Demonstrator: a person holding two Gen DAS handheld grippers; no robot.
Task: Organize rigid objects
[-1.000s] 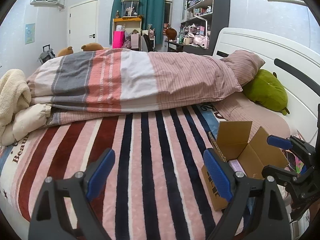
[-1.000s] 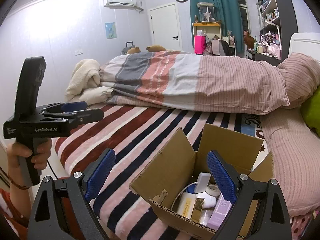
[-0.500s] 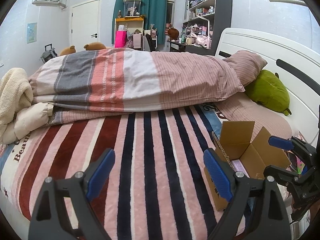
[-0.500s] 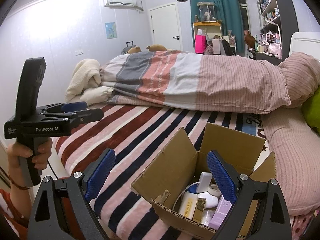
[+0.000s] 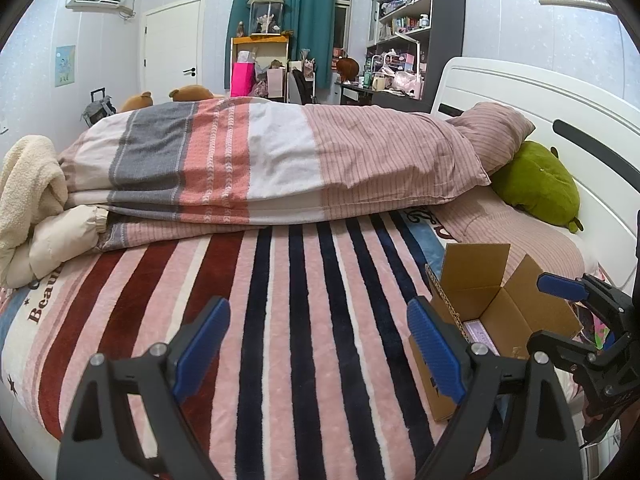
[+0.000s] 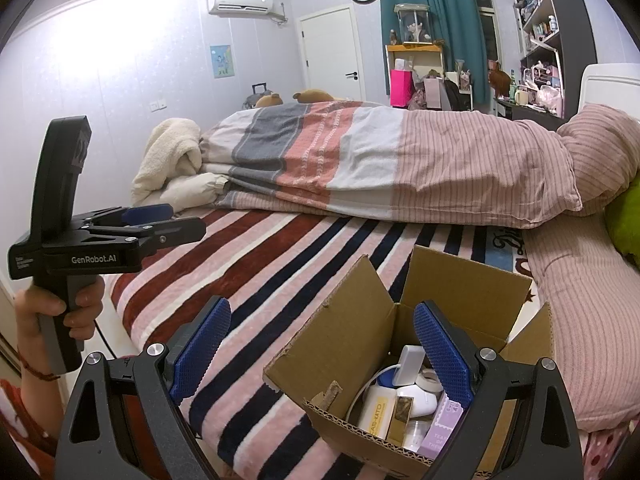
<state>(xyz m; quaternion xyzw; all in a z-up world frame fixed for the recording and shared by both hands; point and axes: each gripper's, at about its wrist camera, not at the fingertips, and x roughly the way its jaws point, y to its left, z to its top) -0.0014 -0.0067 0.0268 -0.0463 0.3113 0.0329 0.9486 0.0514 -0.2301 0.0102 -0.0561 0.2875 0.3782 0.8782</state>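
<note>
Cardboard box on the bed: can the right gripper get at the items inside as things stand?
Probably yes. The cardboard box has its flaps folded open, nothing covers the items, and the right gripper is open and empty just above it.

Open cardboard box (image 6: 404, 344) on striped blanket, flaps up, small toiletries (image 6: 404, 404) inside

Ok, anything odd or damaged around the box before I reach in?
Only the cardboard box: its near-left flap edge is torn and ragged. Items inside lie jumbled but contained; nothing has spilled onto the striped blanket.
</note>
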